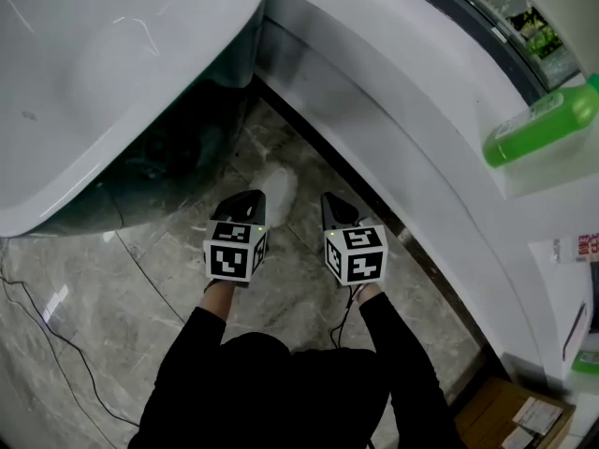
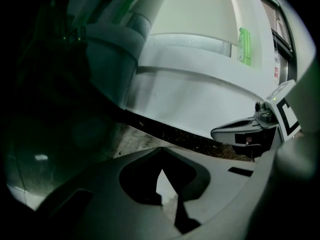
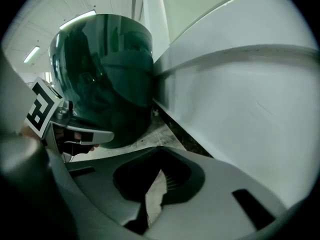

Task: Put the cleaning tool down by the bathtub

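Both pressed together and empty: left claw (image 1: 251,198) beside right claw (image 1: 332,200) above floor (image 1: 140,288), tub (image 1: 112,92) ahead-left, pale patch (image 1: 279,188) just ahead.

Bathtub (image 1: 112,82) running off your head view at 10 o'clock, green bottle (image 1: 543,124) clipped at 3 o'clock, cardboard box (image 1: 510,417) cut at 5 o'clock, pale floor patch (image 1: 278,190) near centre too blurred to name
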